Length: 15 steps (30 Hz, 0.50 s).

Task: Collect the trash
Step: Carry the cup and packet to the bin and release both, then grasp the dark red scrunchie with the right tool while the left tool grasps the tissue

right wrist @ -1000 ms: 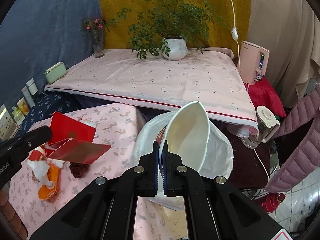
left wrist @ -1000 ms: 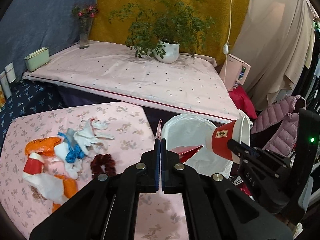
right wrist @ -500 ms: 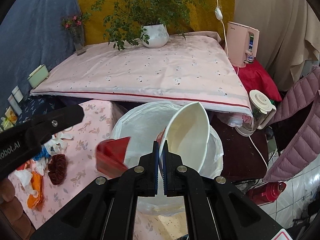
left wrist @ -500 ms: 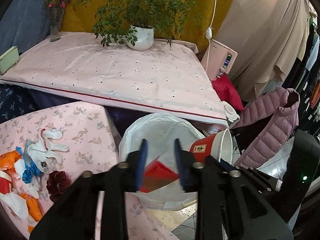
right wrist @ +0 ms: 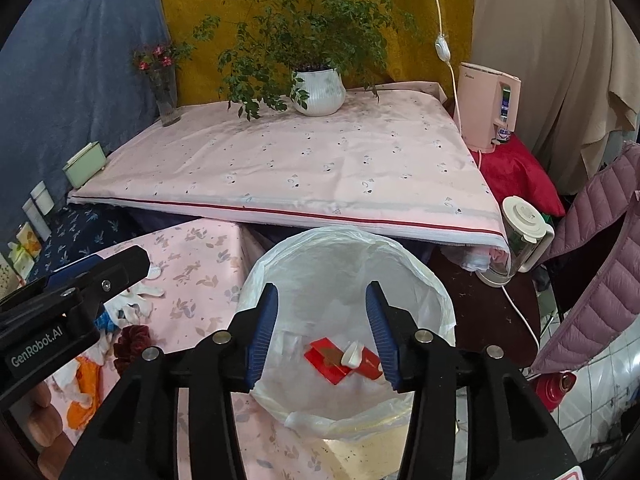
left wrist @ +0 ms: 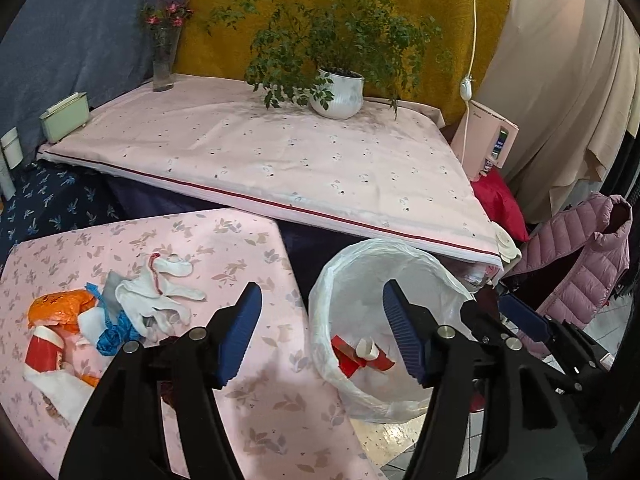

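A bin lined with a white bag [left wrist: 400,248] [right wrist: 340,236] stands off the low floral table's right edge [left wrist: 280,240]. In it lie a folded red card [right wrist: 326,356] [left wrist: 344,354] and a red and white paper cup [right wrist: 360,358] [left wrist: 370,352]. My right gripper [right wrist: 322,292] hangs above the bin, its jaws opening with nothing between them. My left gripper [left wrist: 320,300] hovers over the table edge and bin rim, jaws also opening and empty. A trash pile sits on the table at the left: white glove [left wrist: 160,296], orange wrapper [left wrist: 56,306], blue scrap [left wrist: 116,330].
A dark red scrunchie [right wrist: 134,342] lies near the pile. Behind is a larger pink-covered table [left wrist: 280,160] with a potted plant [left wrist: 338,96] and a vase [left wrist: 162,64]. At the right are a pink appliance [right wrist: 488,108], a blender jug [right wrist: 524,232], a puffy jacket [left wrist: 580,264] and a red flask [right wrist: 554,388].
Both grippers were shut, the left on the red card and the right on the paper cup. They have opened above the bin, and card and cup now lie inside it.
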Tool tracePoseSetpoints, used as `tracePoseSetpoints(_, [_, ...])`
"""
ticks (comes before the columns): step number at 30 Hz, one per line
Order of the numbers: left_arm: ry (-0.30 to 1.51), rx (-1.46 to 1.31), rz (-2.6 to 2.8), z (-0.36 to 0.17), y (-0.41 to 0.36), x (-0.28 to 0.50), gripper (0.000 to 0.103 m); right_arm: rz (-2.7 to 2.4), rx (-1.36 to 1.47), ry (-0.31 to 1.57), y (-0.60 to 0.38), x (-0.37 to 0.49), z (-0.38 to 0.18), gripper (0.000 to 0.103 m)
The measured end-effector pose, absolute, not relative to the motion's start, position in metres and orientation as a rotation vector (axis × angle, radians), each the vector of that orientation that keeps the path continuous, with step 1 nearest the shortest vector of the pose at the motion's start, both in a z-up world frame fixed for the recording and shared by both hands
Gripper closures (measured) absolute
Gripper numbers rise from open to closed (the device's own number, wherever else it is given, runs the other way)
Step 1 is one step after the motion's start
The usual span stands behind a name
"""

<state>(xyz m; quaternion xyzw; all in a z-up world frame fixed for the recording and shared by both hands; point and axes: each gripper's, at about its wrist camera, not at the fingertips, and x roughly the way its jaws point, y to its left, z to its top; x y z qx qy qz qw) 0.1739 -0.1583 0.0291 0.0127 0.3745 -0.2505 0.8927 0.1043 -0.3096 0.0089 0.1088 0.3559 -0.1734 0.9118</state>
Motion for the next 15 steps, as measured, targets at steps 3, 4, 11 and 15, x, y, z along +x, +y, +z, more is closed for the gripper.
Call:
tracePoseSetpoints(3, [0.779, 0.017, -0.481, 0.028, -0.141, 0.172, 0.042, -0.340, 0.201, 0.736, -0.295, 0.105, 0.010, 0.055])
tracePoseSetpoints(4, [0.781, 0.012, -0.468, 0.027, -0.134, 0.171, 0.042, -0.332, 0.196, 0.737, -0.290, 0.105, 0.010, 0.055])
tracePoseSetpoints(11, [0.790, -0.018, -0.361, 0.021, -0.084, 0.166, 0.035, -0.269, 0.172, 0.737, -0.251, 0.105, 0.013, 0.049])
tracePoseSetpoints(15, [0.803, -0.046, -0.296, 0.016, -0.051, 0.163, 0.027, -0.229, 0.152, 0.747, -0.224, 0.106, 0.012, 0.049])
